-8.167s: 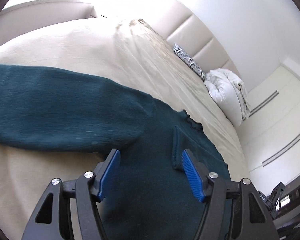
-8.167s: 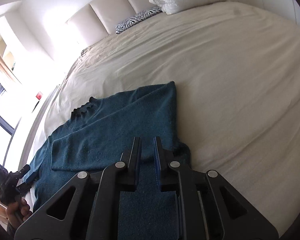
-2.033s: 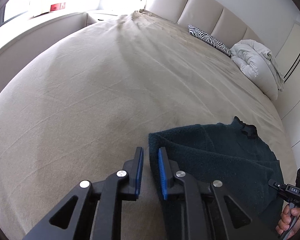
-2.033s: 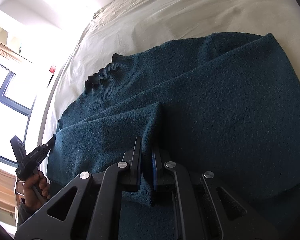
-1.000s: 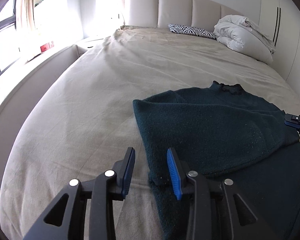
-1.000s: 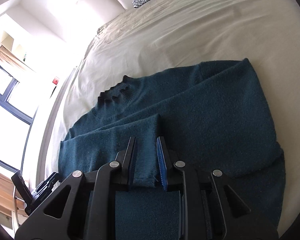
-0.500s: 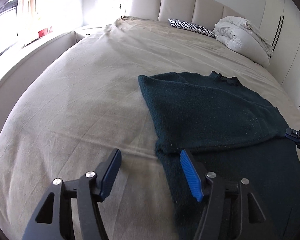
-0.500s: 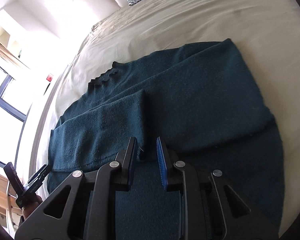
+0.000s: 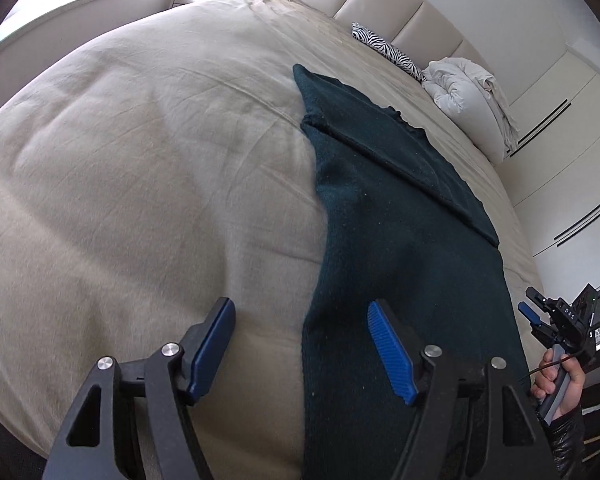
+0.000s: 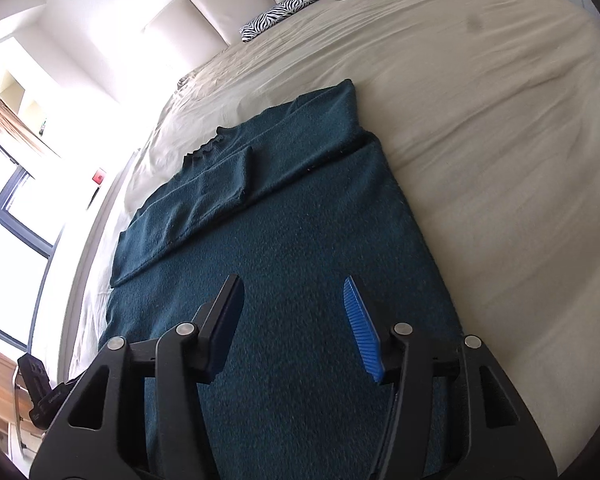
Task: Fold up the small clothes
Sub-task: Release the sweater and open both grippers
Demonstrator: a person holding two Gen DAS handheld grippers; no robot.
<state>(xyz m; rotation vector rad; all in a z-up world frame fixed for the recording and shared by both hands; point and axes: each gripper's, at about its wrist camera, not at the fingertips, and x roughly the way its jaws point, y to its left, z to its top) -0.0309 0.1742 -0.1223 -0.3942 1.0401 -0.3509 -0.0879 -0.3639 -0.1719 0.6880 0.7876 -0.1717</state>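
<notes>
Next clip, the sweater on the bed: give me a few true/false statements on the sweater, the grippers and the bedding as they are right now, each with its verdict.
1. Both sleeves of the teal sweater are folded across its chest. True.
2. The left gripper is clamped on the sweater's hem. False: its jaws are wide open and hold nothing.
3. The right gripper is open above the sweater's lower half. True.
4. The zebra-print pillow lies on top of the sweater. False: it sits far off by the headboard.
5. The sweater is already folded in half, bottom to collar. False: its body lies full length on the bed.
</notes>
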